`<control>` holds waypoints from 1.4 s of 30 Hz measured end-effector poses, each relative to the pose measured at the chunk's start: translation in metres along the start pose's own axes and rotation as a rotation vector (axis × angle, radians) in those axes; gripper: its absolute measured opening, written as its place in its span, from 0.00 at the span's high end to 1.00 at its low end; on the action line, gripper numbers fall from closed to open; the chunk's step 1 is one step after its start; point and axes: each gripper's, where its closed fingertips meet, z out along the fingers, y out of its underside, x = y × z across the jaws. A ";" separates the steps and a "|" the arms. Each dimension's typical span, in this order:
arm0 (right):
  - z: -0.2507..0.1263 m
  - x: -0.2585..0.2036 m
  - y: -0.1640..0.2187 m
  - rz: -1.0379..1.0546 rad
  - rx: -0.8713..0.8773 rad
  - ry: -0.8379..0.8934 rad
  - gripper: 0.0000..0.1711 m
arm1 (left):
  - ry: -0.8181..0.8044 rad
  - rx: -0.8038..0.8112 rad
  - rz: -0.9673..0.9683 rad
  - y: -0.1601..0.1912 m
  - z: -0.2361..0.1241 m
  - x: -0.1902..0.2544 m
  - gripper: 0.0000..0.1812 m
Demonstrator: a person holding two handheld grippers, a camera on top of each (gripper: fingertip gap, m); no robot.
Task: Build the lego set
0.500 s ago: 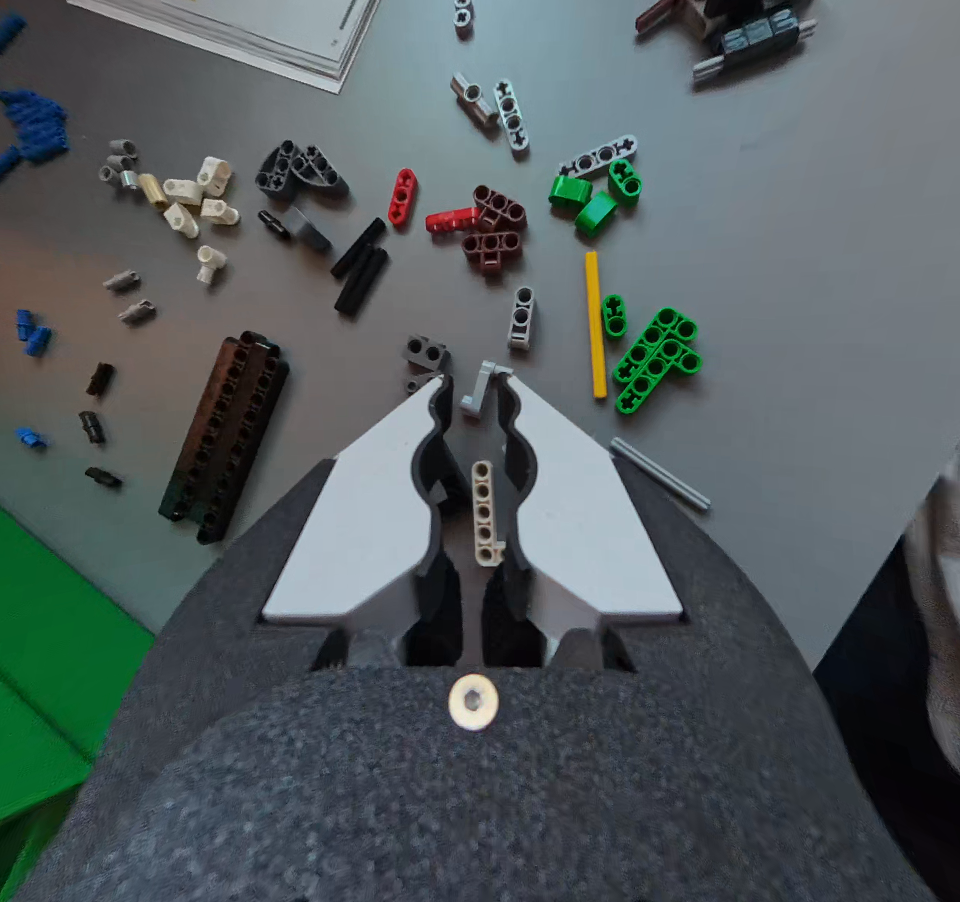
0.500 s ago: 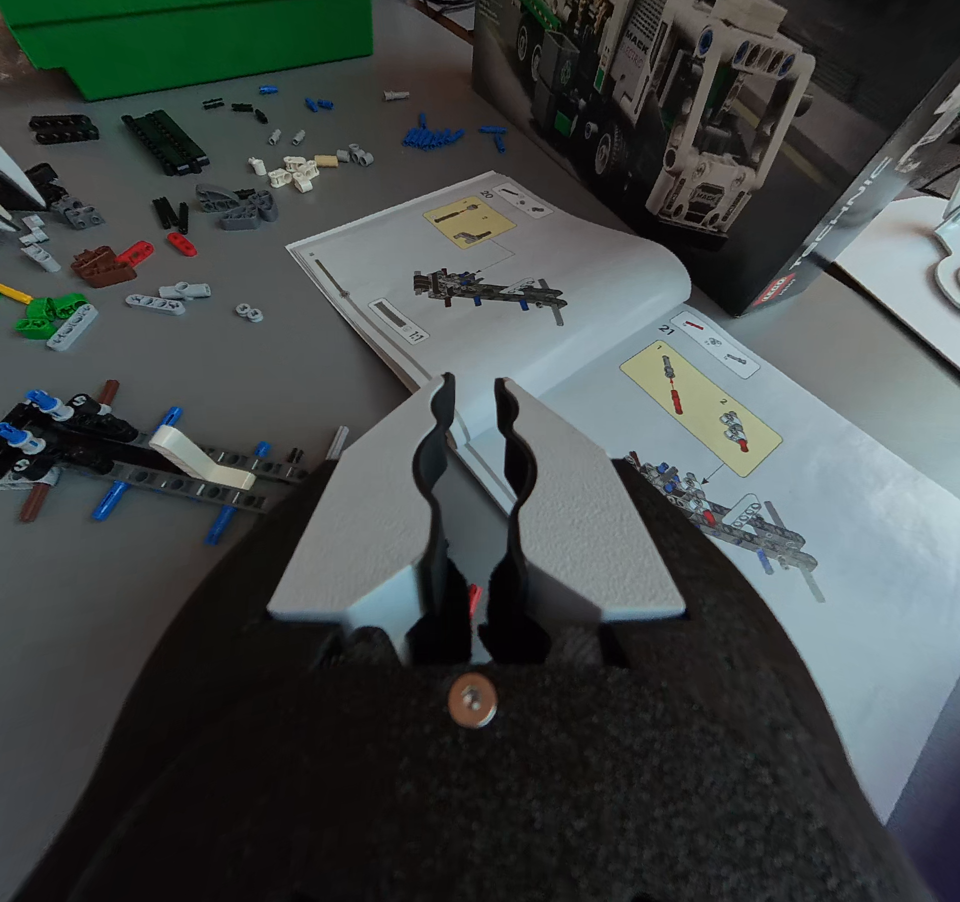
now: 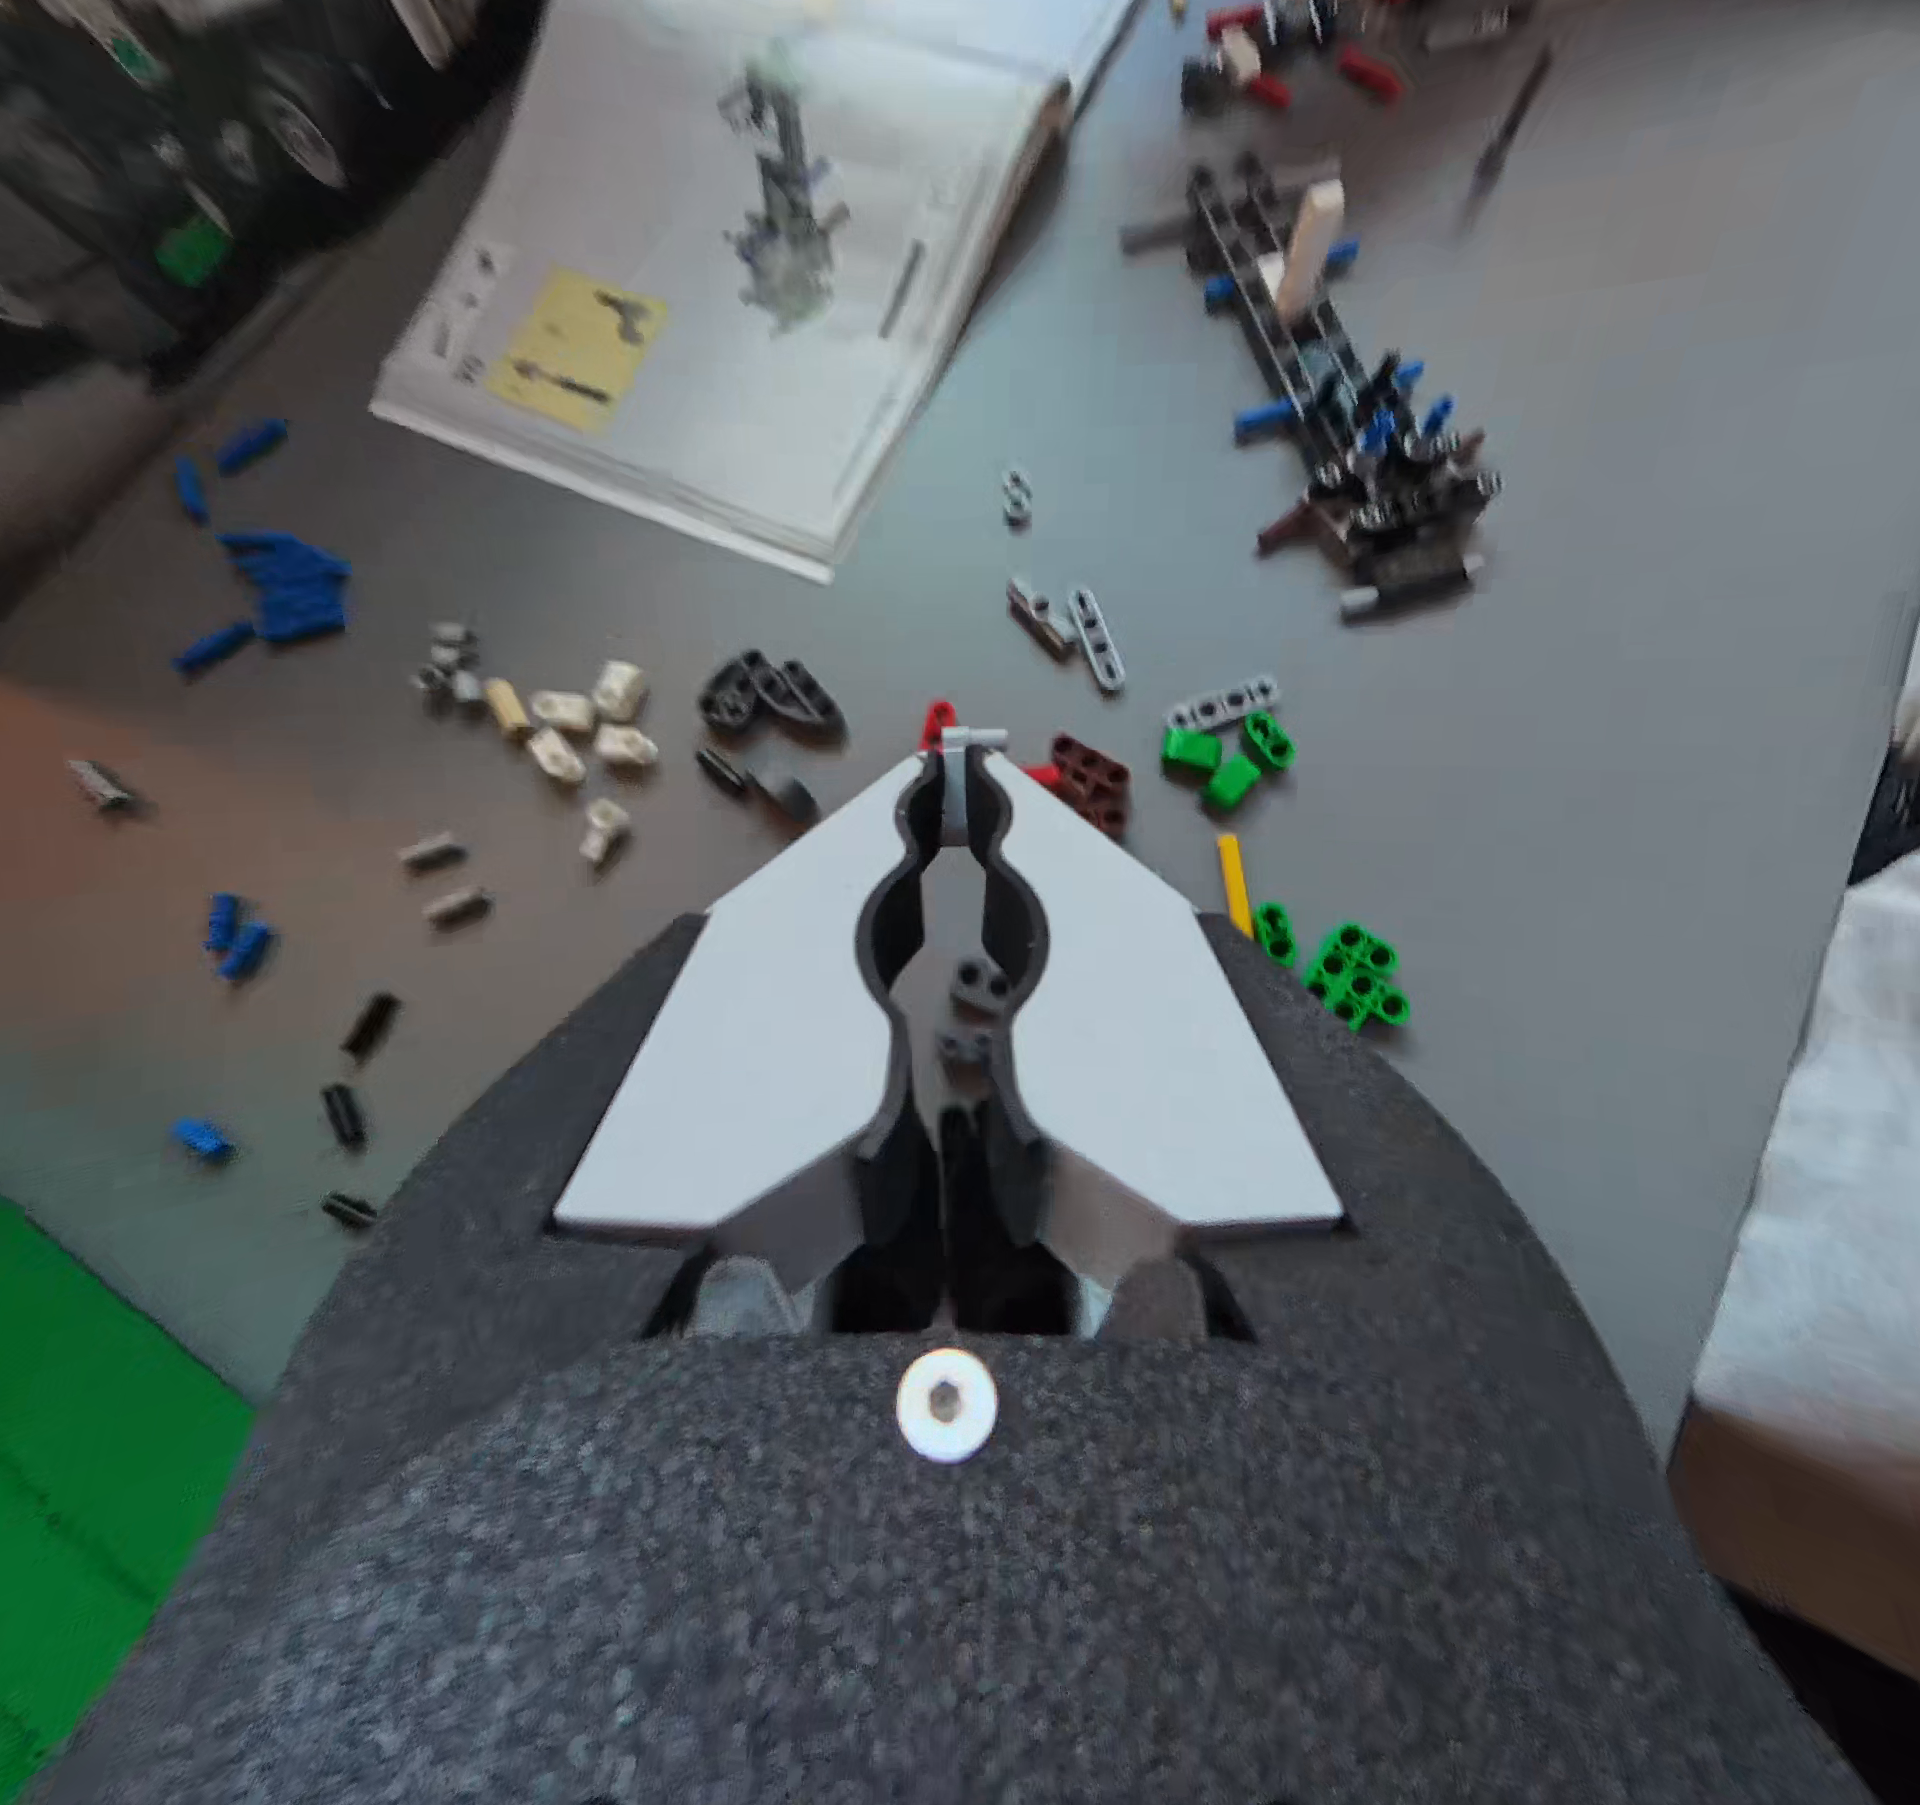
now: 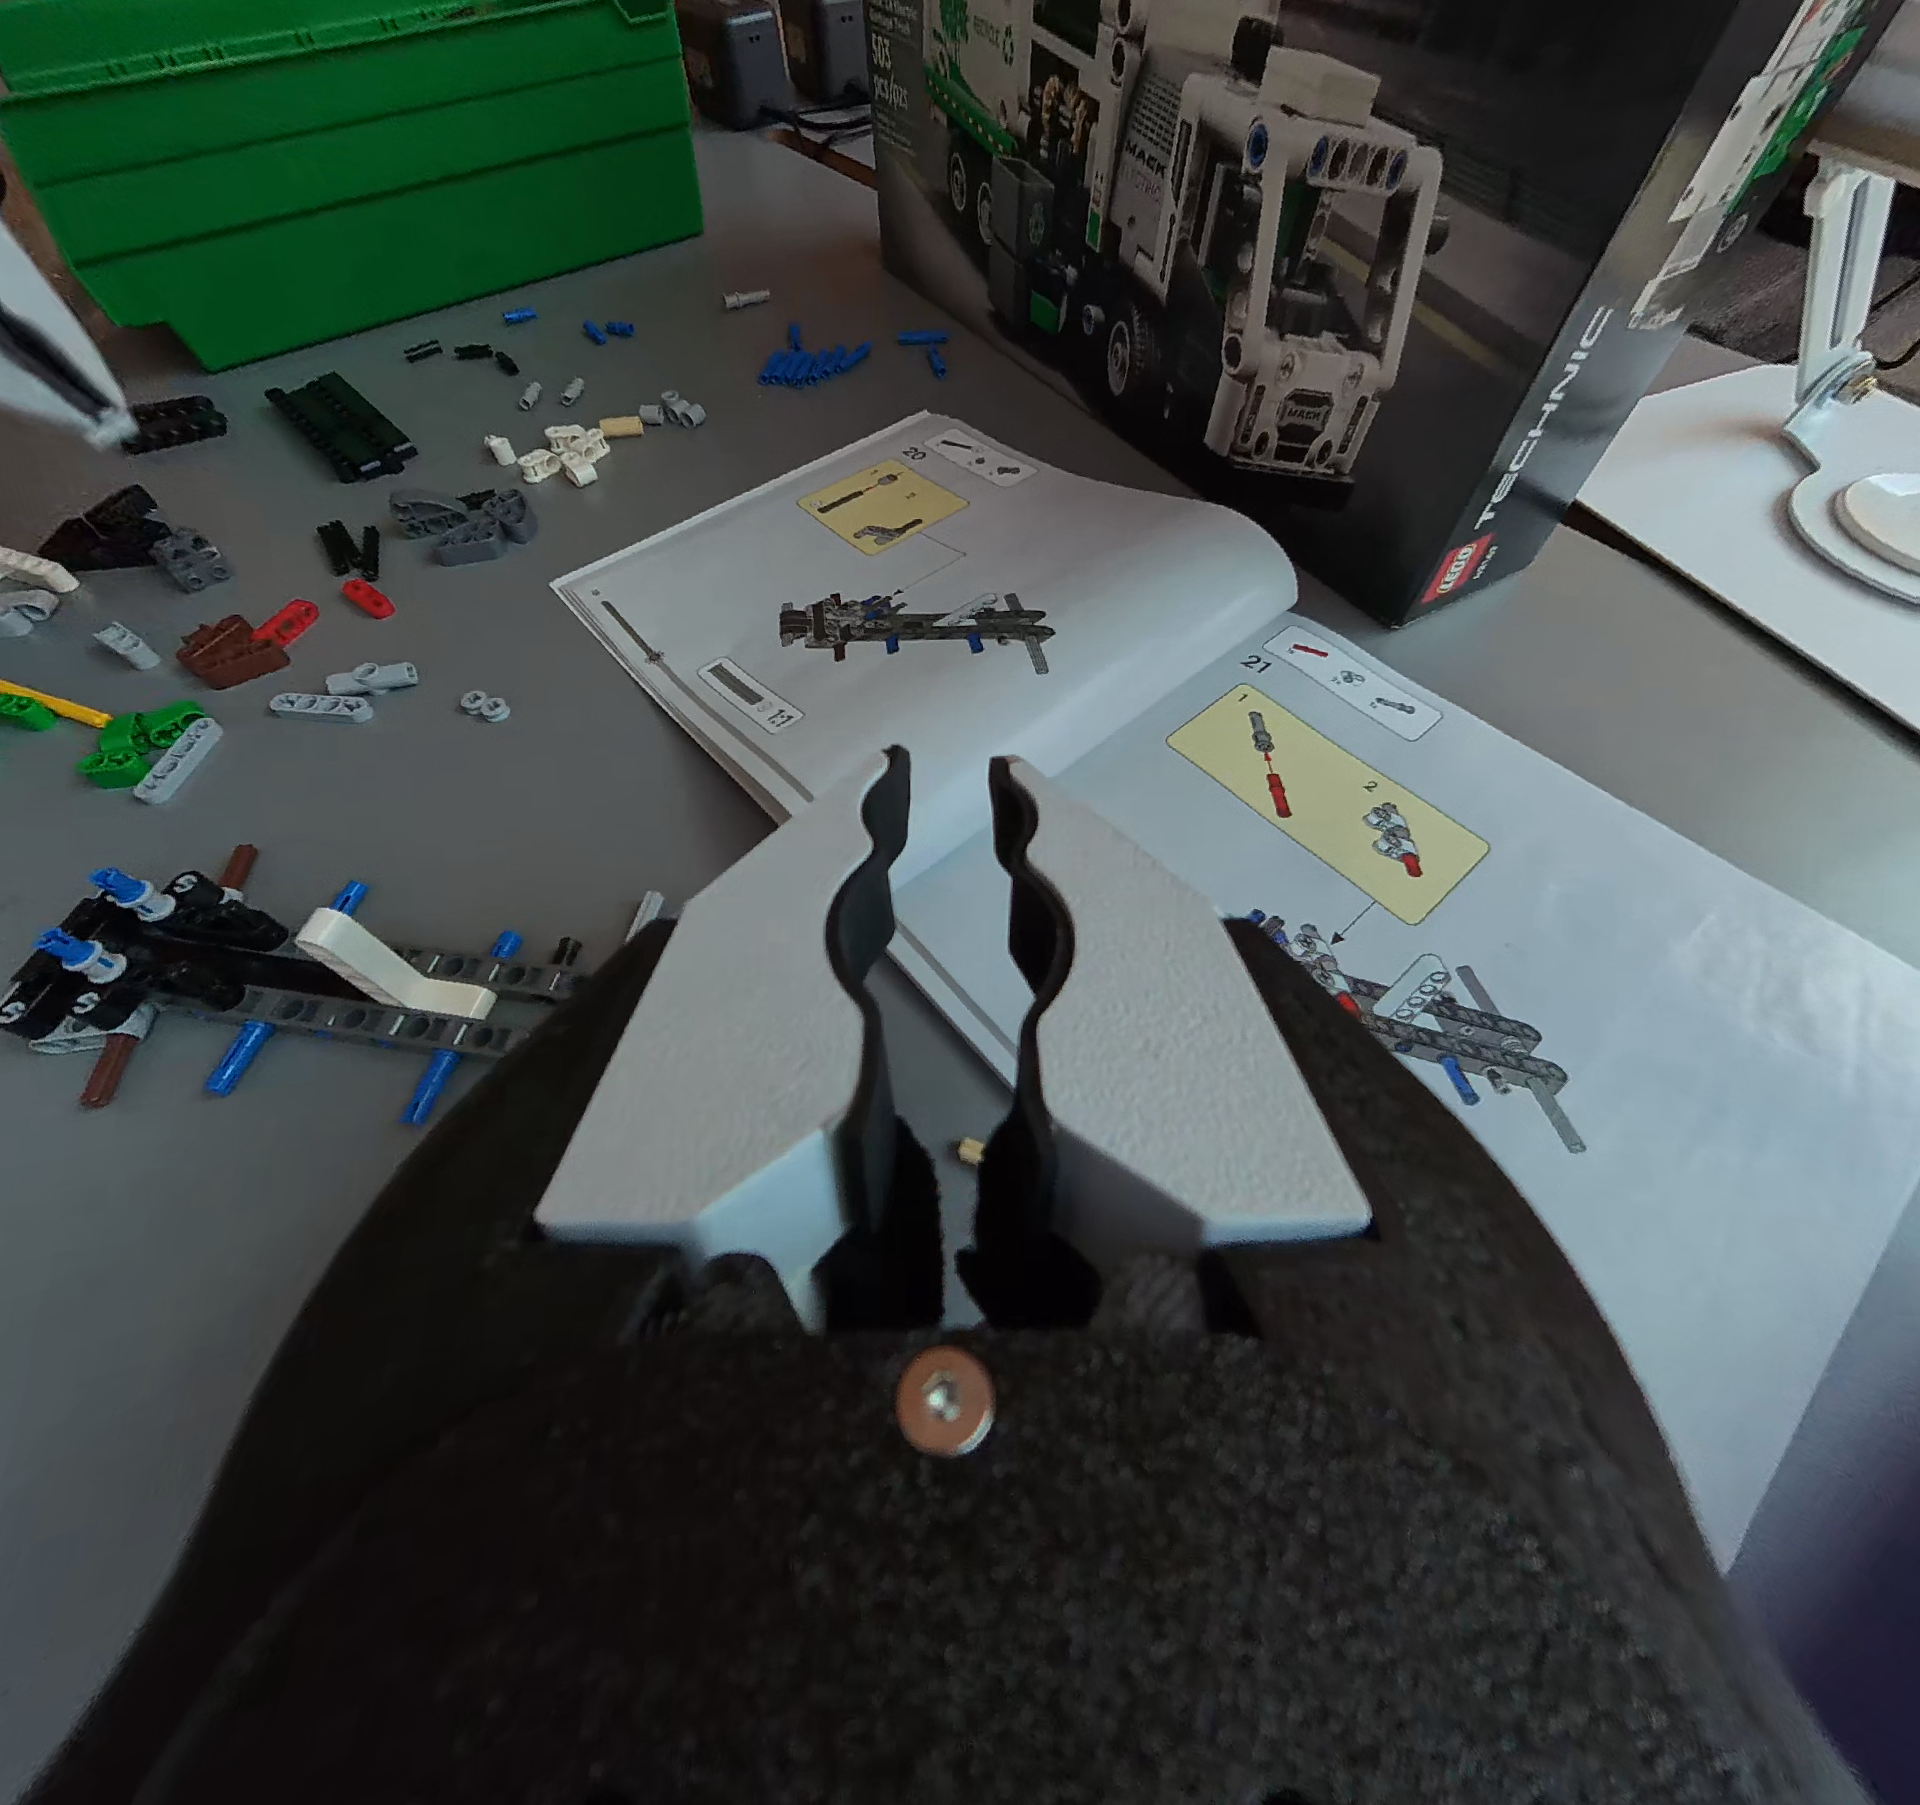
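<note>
Green bin (image 4: pixel 353 145) stands behind scattered pieces (image 4: pixel 561 441).

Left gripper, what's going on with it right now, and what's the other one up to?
The left gripper is shut on a small light-grey L-shaped piece, held above the loose parts on the grey table. The right gripper is open and empty, hovering over the open instruction booklet. The half-built chassis lies on the table, untouched.
</note>
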 end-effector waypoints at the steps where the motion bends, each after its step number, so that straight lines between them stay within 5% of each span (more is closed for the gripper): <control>1: 0.001 0.001 0.001 0.007 -0.002 -0.003 0.93 | -0.005 0.051 -0.016 -0.016 0.000 -0.009 0.99; 6: 0.002 0.003 0.006 0.030 -0.010 -0.017 0.93 | -0.022 0.253 -0.240 -0.081 0.025 -0.064 0.99; 11: 0.000 0.004 0.005 0.013 -0.009 -0.009 0.93 | 0.009 0.190 -0.250 -0.080 0.065 -0.084 0.99; 17: 0.004 -0.003 0.004 0.053 -0.038 -0.044 0.91 | 0.102 0.257 -0.221 -0.083 0.074 -0.067 0.99; 24: 0.029 -0.095 -0.039 -0.040 -0.114 -0.422 0.85 | 0.336 0.512 -0.304 -0.120 0.049 -0.028 0.99; 29: 0.055 -0.141 -0.070 0.117 -0.048 -0.685 0.85 | 0.465 0.641 -0.308 -0.130 0.031 -0.004 0.99; 34: 0.057 -0.161 -0.082 0.183 0.036 -0.818 0.89 | 0.427 0.639 -0.259 -0.126 0.035 0.004 0.99; 42: 0.055 -0.154 -0.080 0.149 0.058 -0.774 1.00 | 0.392 0.635 -0.211 -0.125 0.038 0.007 0.99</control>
